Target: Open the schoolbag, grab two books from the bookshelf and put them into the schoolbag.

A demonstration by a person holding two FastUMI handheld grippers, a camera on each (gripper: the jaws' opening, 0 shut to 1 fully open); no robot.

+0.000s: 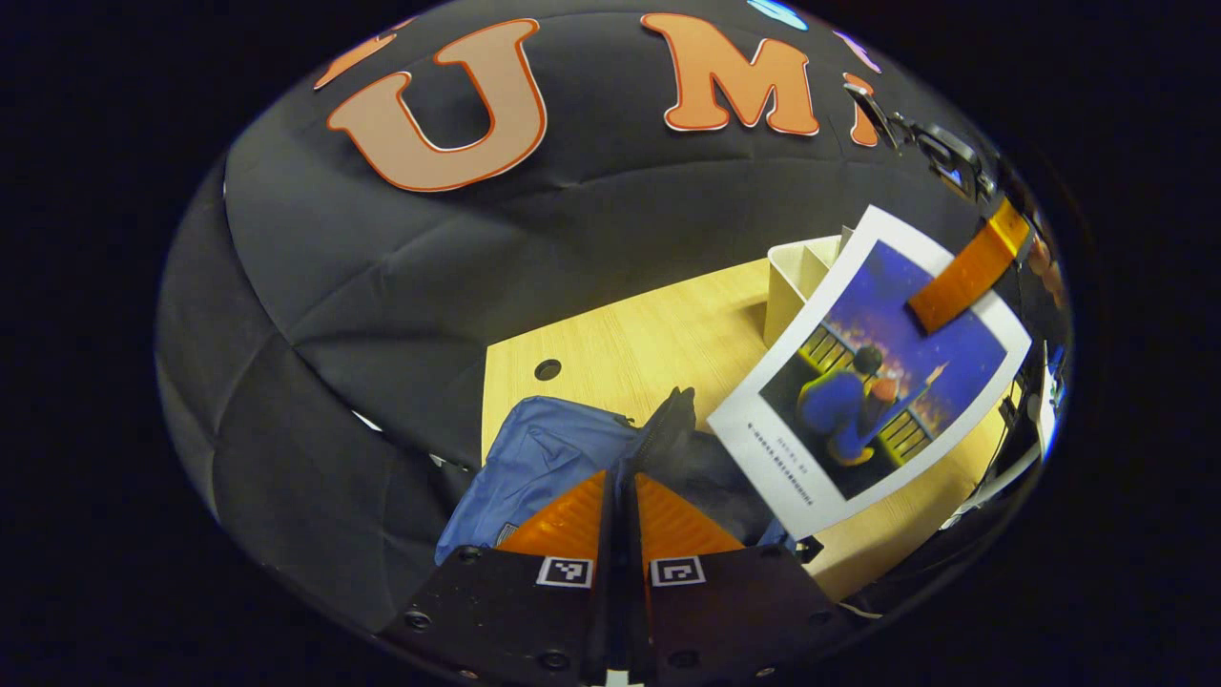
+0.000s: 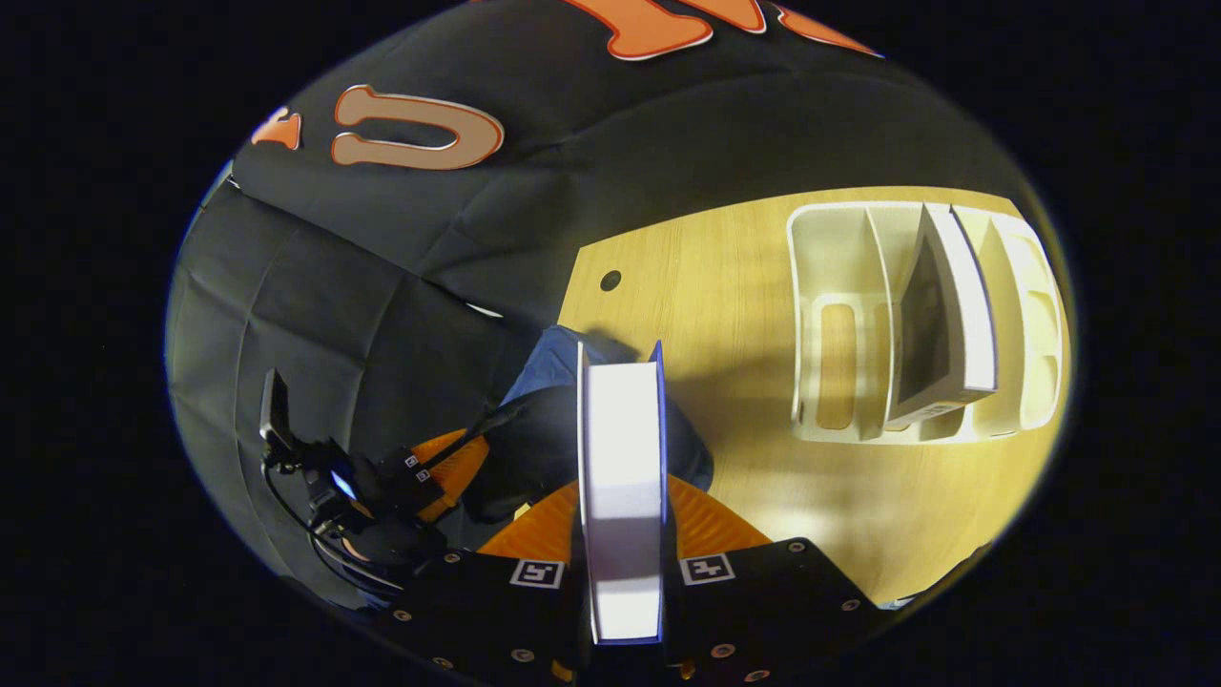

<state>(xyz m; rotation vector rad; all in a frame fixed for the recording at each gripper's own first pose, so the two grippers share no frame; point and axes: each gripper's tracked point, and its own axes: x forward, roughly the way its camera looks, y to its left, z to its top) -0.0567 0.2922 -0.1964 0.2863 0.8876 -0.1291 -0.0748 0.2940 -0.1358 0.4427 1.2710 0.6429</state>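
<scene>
A blue schoolbag (image 1: 544,458) lies on the wooden table (image 1: 649,353) with its dark mouth open. My left gripper (image 1: 621,477) is shut on the black edge of that opening and holds it up. In the right gripper view the left gripper (image 2: 448,458) sits at the bag's (image 2: 548,372) left side. My right gripper (image 2: 622,482) is shut on a white-bordered book (image 2: 622,429) with a blue picture cover, seen edge-on. The same book (image 1: 858,401) hangs tilted above the bag's right side, the right gripper (image 1: 930,315) clamped on its upper edge.
A cream bookshelf (image 2: 830,248) with several slots stands on the table (image 2: 725,286) to the right, one more book (image 2: 944,315) leaning in a slot. The shelf (image 1: 792,277) sits behind the held book. A round cable hole (image 1: 548,369) lies near the table's far edge.
</scene>
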